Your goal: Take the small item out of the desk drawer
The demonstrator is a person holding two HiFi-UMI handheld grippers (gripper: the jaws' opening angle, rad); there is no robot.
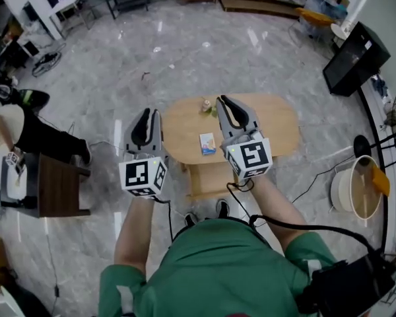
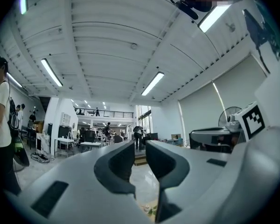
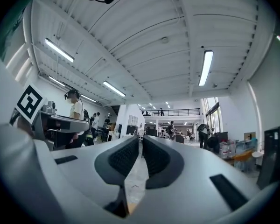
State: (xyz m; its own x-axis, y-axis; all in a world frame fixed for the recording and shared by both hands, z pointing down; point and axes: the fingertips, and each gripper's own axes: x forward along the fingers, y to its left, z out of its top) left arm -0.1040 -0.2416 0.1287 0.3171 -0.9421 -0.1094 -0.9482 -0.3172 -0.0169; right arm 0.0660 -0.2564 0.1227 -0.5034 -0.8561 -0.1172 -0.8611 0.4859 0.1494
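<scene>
A low oval wooden table (image 1: 277, 121) stands in front of me on the marble floor. A small blue and white box (image 1: 207, 143) lies on its top, and a little pale item (image 1: 206, 105) sits near its far edge. Under the near edge a wooden drawer-like part (image 1: 208, 177) juts toward me; its inside is not visible. My left gripper (image 1: 147, 112) (image 2: 140, 146) hovers left of the table, jaws a narrow gap apart and empty. My right gripper (image 1: 226, 101) (image 3: 141, 143) hangs over the tabletop, jaws almost together with nothing between them. Both point level across the room.
A dark side table (image 1: 56, 187) stands at the left with a person in black (image 1: 43, 134) beside it. At the right are a white bucket (image 1: 356, 189), a black box (image 1: 354, 58) and cables on the floor. My feet (image 1: 204, 213) are just before the table.
</scene>
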